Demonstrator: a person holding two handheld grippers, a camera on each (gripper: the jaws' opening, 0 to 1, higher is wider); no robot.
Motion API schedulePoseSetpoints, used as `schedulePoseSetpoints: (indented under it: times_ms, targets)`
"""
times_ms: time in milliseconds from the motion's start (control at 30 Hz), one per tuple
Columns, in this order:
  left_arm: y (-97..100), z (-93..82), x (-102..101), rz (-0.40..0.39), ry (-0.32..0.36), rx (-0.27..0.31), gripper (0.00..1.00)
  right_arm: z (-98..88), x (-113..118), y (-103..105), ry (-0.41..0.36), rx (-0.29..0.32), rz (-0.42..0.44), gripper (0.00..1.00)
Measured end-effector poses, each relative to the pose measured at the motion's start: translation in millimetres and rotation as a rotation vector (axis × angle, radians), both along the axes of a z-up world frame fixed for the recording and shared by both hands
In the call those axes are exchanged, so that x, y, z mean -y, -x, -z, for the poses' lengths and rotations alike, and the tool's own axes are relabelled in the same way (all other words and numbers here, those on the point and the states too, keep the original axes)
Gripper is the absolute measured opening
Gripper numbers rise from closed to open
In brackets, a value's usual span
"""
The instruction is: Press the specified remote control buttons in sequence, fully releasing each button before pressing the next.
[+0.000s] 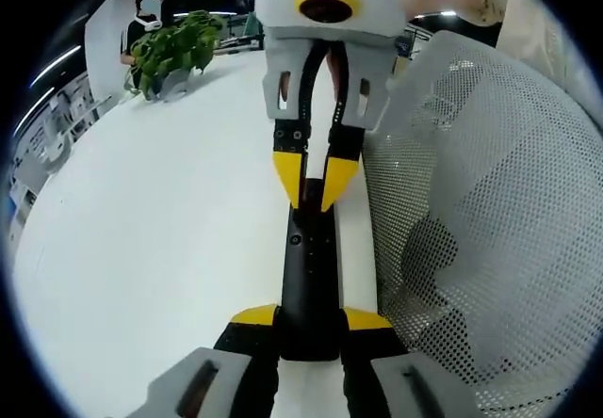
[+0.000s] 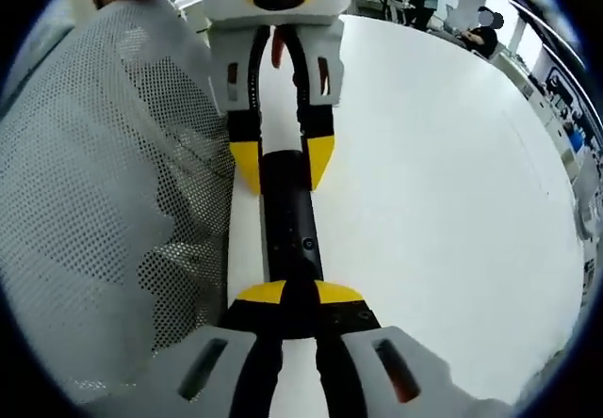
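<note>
Two tongs on one black remote (image 1: 309,277), one at each end. Left tongs (image 1: 309,324) grip the near end in the left gripper view, yellow tips against both edges. Right tongs (image 1: 315,184) come in from the top, tips narrowed around the far end. The right gripper view mirrors this: right tongs (image 2: 297,297) on the near end of the remote (image 2: 290,225), left tongs (image 2: 283,168) across from them. Remote lies lengthwise along the white counter (image 1: 170,249) edge, just beside a white mesh chair back (image 1: 480,220). Buttons are hard to make out: only a couple of small dots on the dark face. Both remote ends are hidden by the tips. Plant (image 1: 174,49) at the counter's far end shows in the left gripper view; seated people (image 2: 485,32) show in the right gripper view.
</note>
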State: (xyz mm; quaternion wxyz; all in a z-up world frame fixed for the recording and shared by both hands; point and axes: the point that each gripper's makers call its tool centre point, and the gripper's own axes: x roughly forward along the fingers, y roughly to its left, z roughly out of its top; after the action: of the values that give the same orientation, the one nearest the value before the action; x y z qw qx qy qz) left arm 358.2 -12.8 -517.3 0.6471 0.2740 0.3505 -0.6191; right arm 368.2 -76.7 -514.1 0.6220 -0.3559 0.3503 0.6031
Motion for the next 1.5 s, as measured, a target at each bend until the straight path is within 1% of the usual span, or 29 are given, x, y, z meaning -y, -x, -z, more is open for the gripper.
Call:
schedulePoseSetpoints:
  times_ms: [33, 67, 133, 167, 267, 367, 467, 533, 567, 600, 633, 667, 700, 733, 767, 800, 1000, 1067, 1267, 1333, 1433, 1500]
  targets:
    - [0.0, 0.1, 0, 0.002, -0.002, 0.003, 0.24, -0.3, 1, 0, -0.011, 0.013, 0.002, 0.09]
    - [0.1, 0.3, 0, 0.002, -0.006, 0.004, 0.24, 0.2, 2, 2, -0.014, 0.014, 0.025, 0.09]
    - [0.2, 0.2, 0, 0.004, -0.01, 0.005, 0.24, -0.4, 2, 2, -0.021, 0.023, 0.038, 0.09]
    - [0.2, 0.2, 0, 0.003, -0.01, 0.004, 0.24, -0.8, 3, 3, -0.024, 0.022, 0.04, 0.1]
    - [-0.1, 0.5, 0, 0.003, -0.008, 0.004, 0.24, -0.2, 8, 1, -0.025, -0.005, 0.064, 0.13]
    - [-0.1, 0.4, 0, 0.002, -0.006, 0.002, 0.24, 0.0, 16, 1, -0.003, -0.001, 0.059, 0.13]
    - [-0.1, 0.4, 0, 0.003, -0.006, 0.002, 0.24, 0.3, 22, 0, 0.007, -0.009, 0.073, 0.14]
    - [0.0, 0.2, 0, 0.004, -0.007, 0.002, 0.24, 0.8, 23, 0, 0.008, -0.011, 0.076, 0.17]
    - [0.0, 0.2, 0, 0.004, -0.006, 0.002, 0.24, 1.8, 23, 0, 0.016, -0.009, 0.077, 0.2]
    - [0.0, 0.2, 0, 0.005, -0.006, 0.003, 0.24, 3.1, 22, 1, 0.02, -0.01, 0.075, 0.26]
    - [0.1, 0.2, 0, 0.004, -0.007, 0.003, 0.24, 5.9, 22, 2, 0.035, -0.01, 0.069, 0.3]
    - [0.1, 0.1, 0, 0.004, -0.007, 0.003, 0.24, 9.0, 22, 5, 0.061, -0.005, 0.049, 0.31]
    - [0.1, 0.2, 0, 0.003, -0.006, 0.003, 0.24, 10.8, 21, 7, 0.068, 0.003, 0.033, 0.3]
    - [0.2, 0.4, 1, 0.005, -0.006, 0.004, 0.24, 15.6, 20, 6, 0.076, 0.029, 0.015, 0.31]
    - [0.4, 0.3, 0, 0.003, -0.007, 0.003, 0.24, 13.8, 19, 8, 0.072, 0.019, 0.016, 0.3]
    - [0.6, 0.1, 1, 0.007, -0.007, 0.006, 0.24, 12.1, 16, 5, 0.06, 0.019, 0.032, 0.28]
    - [0.5, 0.5, 0, 0.009, -0.009, 0.007, 0.24, 13.2, 12, 5, 0.055, -0.004, 0.038, 0.28]
    - [0.5, 0.6, 0, 0.013, -0.013, 0.01, 0.24, 13.6, 5, 4, 0.039, -0.01, 0.054, 0.27]
    - [0.7, 0.8, 1, 0.012, -0.013, 0.012, 0.24, 12.9, -16, 5, 0.005, -0.009, 0.056, 0.26]
    - [0.9, 0.6, 1, 0.01, -0.014, 0.013, 0.24, 12.8, -15, 5, 0.006, -0.007, 0.039, 0.26]
    - [0.9, 0.7, 1, 0.011, -0.016, 0.015, 0.24, 12.8, -13, 5, -0.027, -0.01, 0.041, 0.25]
    - [1.0, 0.8, 2, 0.011, -0.016, 0.017, 0.24, 12.6, -13, 4, -0.033, -0.013, 0.046, 0.25]
